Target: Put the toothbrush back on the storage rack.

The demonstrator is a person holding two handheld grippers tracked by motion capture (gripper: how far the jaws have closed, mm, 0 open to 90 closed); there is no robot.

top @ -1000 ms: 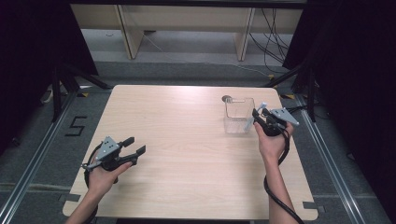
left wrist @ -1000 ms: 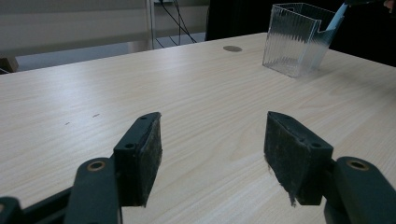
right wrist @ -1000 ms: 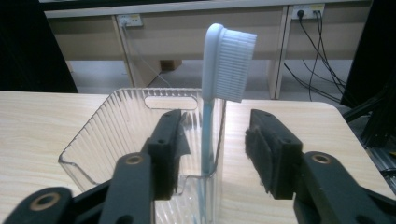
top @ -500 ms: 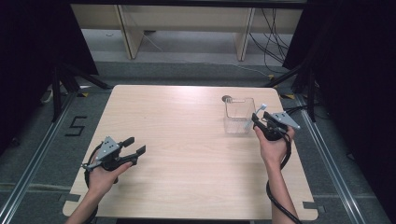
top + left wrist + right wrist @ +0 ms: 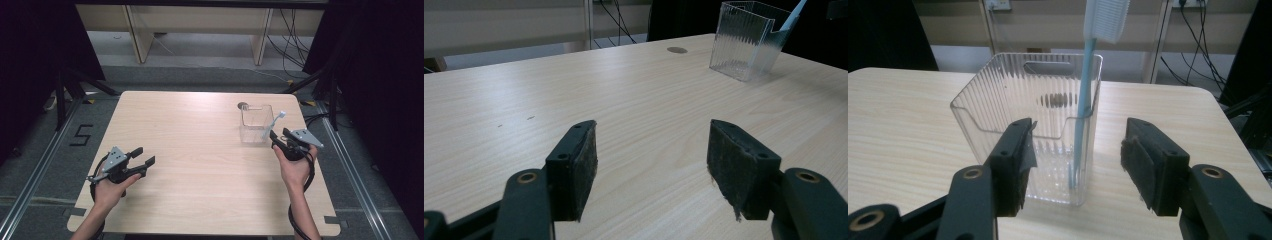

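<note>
We are looking across the wooden table from left to right, and the work seems to be nearly finished: the toothbrush is already standing inside the clear ribbed plastic holder, head up and leaning against the rim, so as we judge it little is left beyond drawing the hand away. At about eight o'clock on the tabletop we are resting our left gripper low over the bare wood, its jaws spread wide apart with nothing between them, pointing toward two o'clock where the holder sits. That holder is standing at roughly two o'clock on the table, just in front of a small round cable hole. Just beside it, at about four o'clock from it, we are holding our right gripper with its jaws parted and empty, aimed at the holder, the forearm coming up from the table's near edge.
</note>
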